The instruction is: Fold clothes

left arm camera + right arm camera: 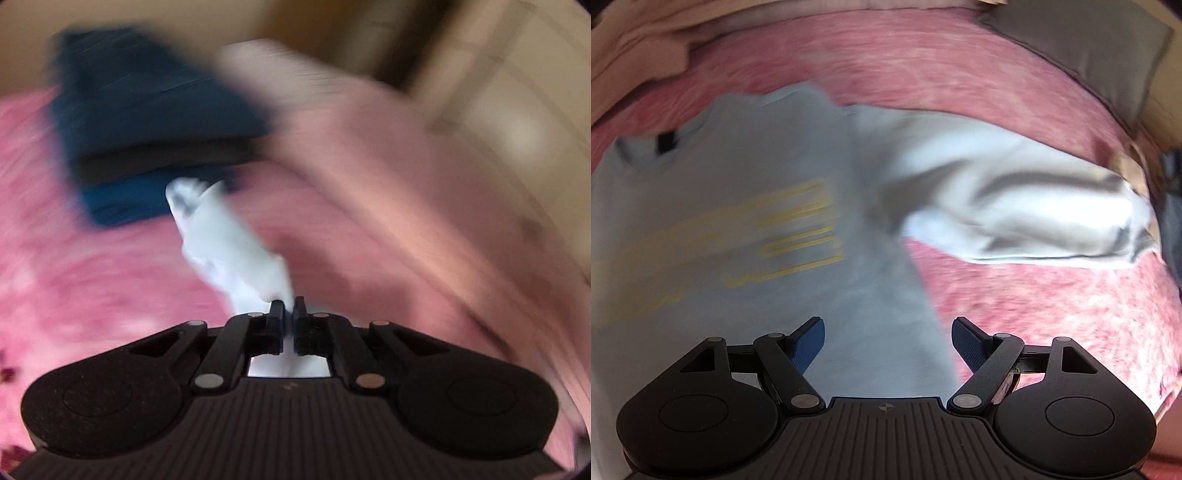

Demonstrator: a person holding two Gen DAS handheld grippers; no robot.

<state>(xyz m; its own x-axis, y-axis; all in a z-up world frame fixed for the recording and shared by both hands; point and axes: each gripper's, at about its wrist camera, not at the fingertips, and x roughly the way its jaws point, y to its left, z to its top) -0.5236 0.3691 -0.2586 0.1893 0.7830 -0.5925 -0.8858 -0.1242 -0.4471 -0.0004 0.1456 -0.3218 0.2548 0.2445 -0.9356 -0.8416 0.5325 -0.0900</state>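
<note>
Between the closed jaws of the left hand-held gripper (pixel 289 308): bunched sleeve end of a pale blue T-shirt (pixel 746 206), light, limp, likely to sag unless held at hems or seams. Right hand-held gripper (pixel 888 332): jaws wide, empty, above the shirt body, which is spread on a pink bedspread (pixel 960 74). Farther off: folded dark blue garments (pixel 147 110), stacked. No containers in view.

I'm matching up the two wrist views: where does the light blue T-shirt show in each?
Left wrist: only a bunched strip of the light blue T-shirt, centre, running up from the left gripper, whose fingers are shut on it.
Right wrist: it is spread across left and centre, sleeve lifted toward the right edge.
Shared landmark: the pink bedspread beneath it.
</note>
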